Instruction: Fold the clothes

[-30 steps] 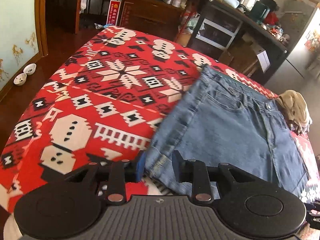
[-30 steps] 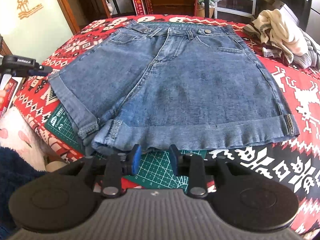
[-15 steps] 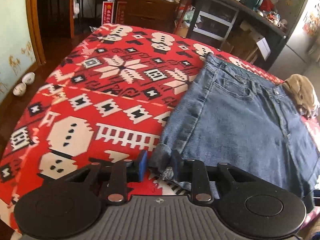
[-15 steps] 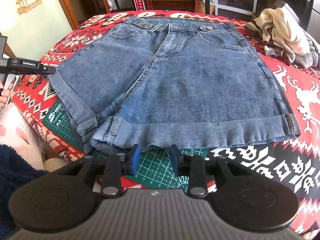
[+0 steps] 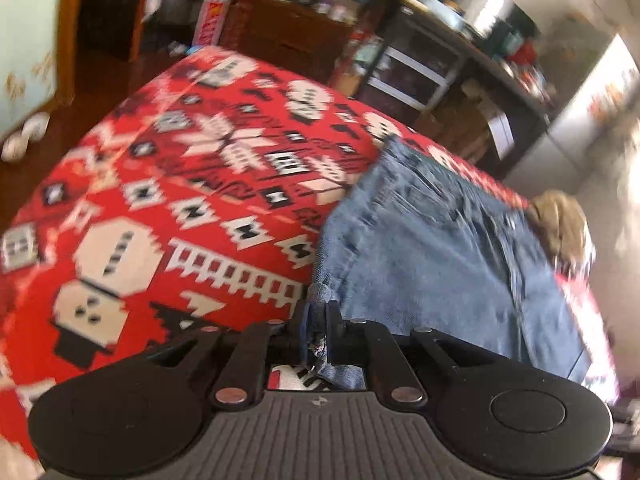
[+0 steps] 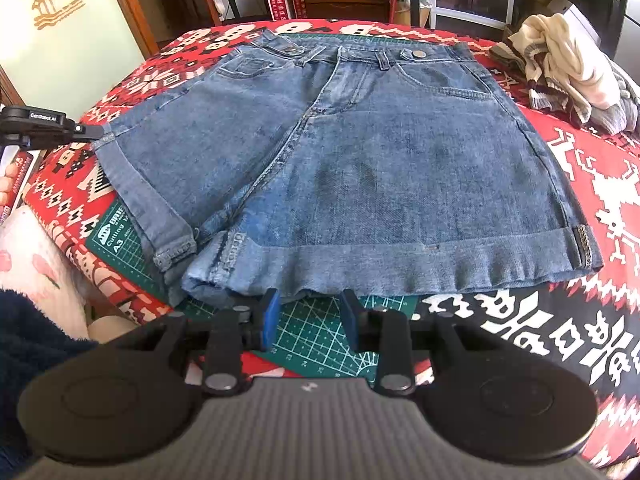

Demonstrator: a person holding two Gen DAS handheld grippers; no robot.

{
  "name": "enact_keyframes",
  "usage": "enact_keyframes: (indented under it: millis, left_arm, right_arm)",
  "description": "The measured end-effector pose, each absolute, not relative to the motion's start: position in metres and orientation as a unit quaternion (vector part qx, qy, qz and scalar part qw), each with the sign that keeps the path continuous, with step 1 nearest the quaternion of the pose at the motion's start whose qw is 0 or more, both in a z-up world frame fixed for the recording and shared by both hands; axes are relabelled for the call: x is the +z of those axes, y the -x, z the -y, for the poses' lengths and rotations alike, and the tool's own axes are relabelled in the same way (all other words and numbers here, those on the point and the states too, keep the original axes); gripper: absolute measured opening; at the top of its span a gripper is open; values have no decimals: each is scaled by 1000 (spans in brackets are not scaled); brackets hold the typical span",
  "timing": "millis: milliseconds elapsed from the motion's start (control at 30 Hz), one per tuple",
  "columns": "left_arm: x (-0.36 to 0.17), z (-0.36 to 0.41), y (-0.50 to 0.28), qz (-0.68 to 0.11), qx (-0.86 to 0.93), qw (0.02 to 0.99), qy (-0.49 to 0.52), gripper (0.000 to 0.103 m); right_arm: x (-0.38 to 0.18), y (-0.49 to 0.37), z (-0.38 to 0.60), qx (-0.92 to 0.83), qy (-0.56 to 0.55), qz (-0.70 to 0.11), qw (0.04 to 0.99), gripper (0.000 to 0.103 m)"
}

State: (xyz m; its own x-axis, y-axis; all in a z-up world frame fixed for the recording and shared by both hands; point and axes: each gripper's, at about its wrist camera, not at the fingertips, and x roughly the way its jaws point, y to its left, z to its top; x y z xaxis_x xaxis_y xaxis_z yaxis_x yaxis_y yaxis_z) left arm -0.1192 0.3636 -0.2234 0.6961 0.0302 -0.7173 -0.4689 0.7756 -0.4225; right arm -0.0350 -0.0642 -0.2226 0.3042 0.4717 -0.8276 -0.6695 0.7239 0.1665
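Folding barely begun: shorts (image 6: 352, 160) lying flat and full-width on the red cloth (image 6: 600, 184), front up, no fold made yet. Everything left to do. Left gripper (image 5: 316, 326) clamped on the outer corner of the shorts' left leg cuff, hem bunched between the closed fingers. Right gripper (image 6: 310, 316) spread apart, empty, hovering just short of the other leg's hem, above the green mat (image 6: 320, 340) peeking from under the shorts. Heap of pale clothes (image 6: 568, 64) beyond the shorts' right side.
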Motion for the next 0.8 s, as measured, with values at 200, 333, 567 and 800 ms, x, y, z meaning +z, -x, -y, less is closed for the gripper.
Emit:
enact_keyframes:
  millis: [200, 333, 567, 800]
  left_arm:
    - [-245, -388, 135, -330, 147, 834, 416, 30]
    - [-252, -394, 144, -306, 149, 822, 457, 32]
    - [-265, -401, 145, -287, 110, 793, 527, 32]
    - [-266, -390, 137, -306, 86, 791, 523, 31]
  right_arm:
    - [-223, 34, 66, 355, 98, -472, 801, 36]
    - [-223, 34, 65, 355, 99, -473, 800, 36]
    - [-223, 34, 66, 355, 98, -475, 799, 36]
    - [-223, 34, 67, 356, 96, -477, 798, 36]
